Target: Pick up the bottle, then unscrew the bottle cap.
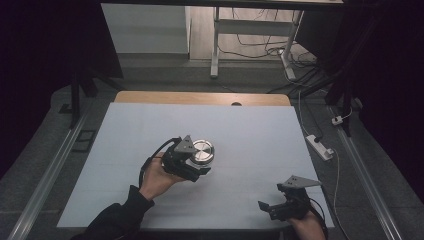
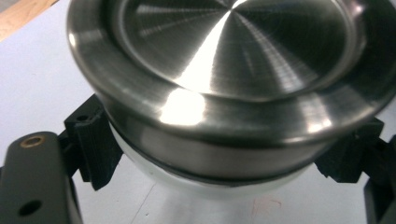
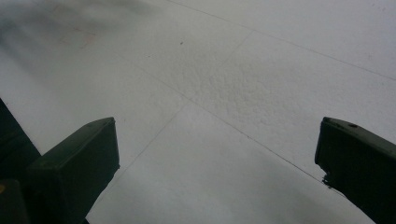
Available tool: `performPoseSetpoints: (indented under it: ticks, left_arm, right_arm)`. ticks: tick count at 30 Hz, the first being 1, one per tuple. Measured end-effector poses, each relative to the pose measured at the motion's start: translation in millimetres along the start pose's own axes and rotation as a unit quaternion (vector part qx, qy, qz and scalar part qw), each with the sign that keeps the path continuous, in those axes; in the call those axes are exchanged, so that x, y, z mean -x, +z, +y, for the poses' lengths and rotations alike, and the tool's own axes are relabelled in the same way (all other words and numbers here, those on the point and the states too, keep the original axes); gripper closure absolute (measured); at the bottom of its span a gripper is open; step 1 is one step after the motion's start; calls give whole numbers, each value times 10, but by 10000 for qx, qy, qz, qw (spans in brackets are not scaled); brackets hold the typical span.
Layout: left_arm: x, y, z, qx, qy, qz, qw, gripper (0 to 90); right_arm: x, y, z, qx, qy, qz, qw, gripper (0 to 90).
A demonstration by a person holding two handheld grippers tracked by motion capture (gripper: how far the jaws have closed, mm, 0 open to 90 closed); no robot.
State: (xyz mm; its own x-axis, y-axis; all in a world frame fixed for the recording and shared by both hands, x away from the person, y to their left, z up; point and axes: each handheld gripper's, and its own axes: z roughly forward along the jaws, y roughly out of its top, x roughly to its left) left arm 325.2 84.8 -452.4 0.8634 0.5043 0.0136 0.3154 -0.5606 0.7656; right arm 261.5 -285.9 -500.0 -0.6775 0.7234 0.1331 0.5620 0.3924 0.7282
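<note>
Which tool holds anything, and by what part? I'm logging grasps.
The left tool clamps the round steel container by its sides, below the rim. The right tool is open, holding nothing.

A dim lab: white-covered table (image 1: 150,130), floor rails (image 1: 47,175), cables (image 1: 270,50), power strip (image 1: 320,146), black curtains (image 1: 45,45).

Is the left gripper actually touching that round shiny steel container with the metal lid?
Touching. In the left gripper view, the left gripper has both black jaws pressed against the sides of the round steel container.
</note>
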Motion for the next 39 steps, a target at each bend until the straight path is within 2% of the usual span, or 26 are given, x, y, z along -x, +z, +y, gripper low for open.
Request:
performPoseSetpoints:
  ticks: [8, 12, 14, 16, 30, 34, 39]
  left_arm:
    - [-7, 35, -26, -56, -53, -69, 9999, 157]
    - [-1, 36, -30, -27, -67, -79, 9999, 157]
    - [8, 33, -32, -24, -55, -71, 10000, 157]
    - [9, 29, -33, -50, -17, -74, 10000, 157]
    - [19, 52, -65, -55, -20, -113, 9999, 157]
    - [30, 50, -68, -9, -11, -163, 9999, 157]
    - [33, 44, -66, 39, -21, -201, 9998, 157]
  right_arm:
    - [-19, -21, 3, 113, -20, -134, 9998, 0]
    - [-31, -32, 11, 163, -42, -113, 9998, 0]
    - [-41, -38, 26, 213, -57, -67, 9997, 0]
    - [-76, -51, 55, 318, -142, 88, 9994, 0]
    - [-200, -37, 198, 585, -457, 297, 9968, 0]
    - [-241, -15, 290, 842, -478, 476, 9942, 0]
    - [-286, 1, 391, 966, -522, 596, 9922, 0]
